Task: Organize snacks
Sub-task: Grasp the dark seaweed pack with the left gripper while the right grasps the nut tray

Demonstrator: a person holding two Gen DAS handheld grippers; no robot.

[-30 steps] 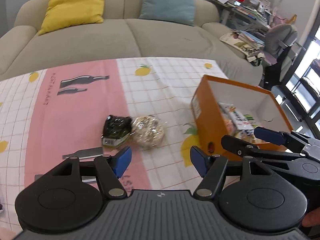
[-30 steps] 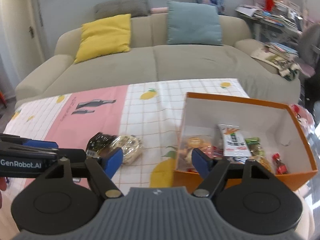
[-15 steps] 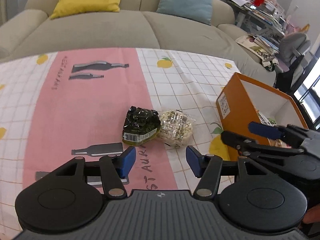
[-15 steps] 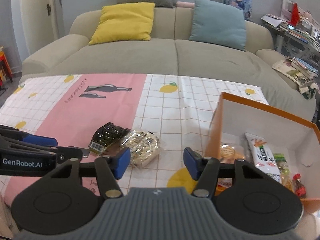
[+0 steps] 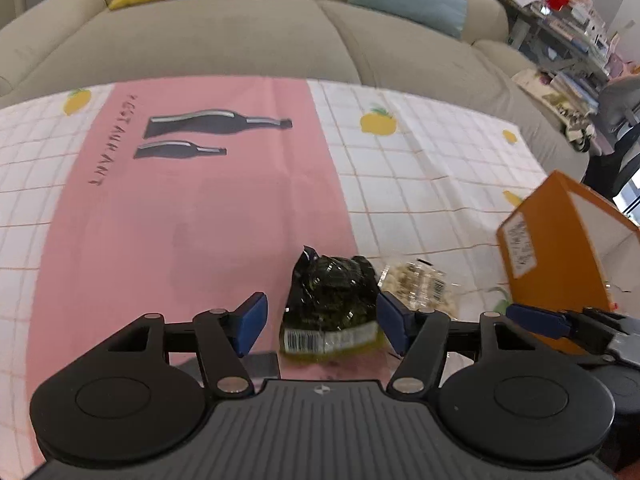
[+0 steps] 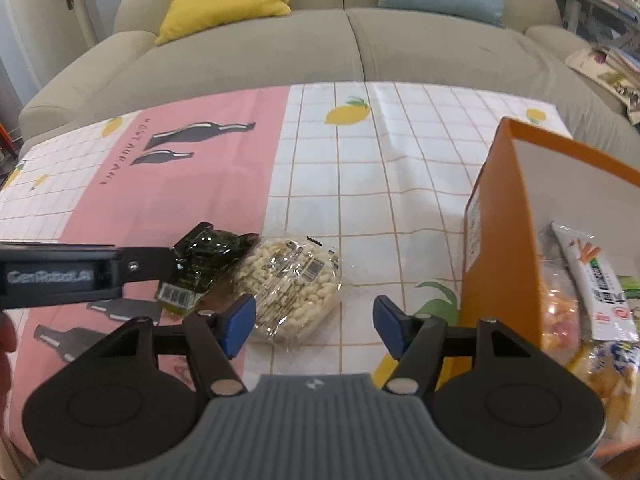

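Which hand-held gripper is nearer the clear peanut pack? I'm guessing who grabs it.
Right. The right hand-held gripper opens just short of the peanut pack; the left hand-held gripper opens around the dark green packet beside it.

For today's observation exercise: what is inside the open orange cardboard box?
Inside the orange cardboard box: a white carrot-print packet and yellow-orange snack bags. Its near wall hides the rest.

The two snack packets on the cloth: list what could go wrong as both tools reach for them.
1. The dark green packet and the clear peanut packet touch, so gripping one may drag the other.
2. The left tool and right tool, both opening, aim at neighbouring packets and could collide.
3. The crinkly wrappers may slip from the pads, or the tablecloth may get pinched.
4. The orange box stands close beside the right tool, so a swing could knock it.
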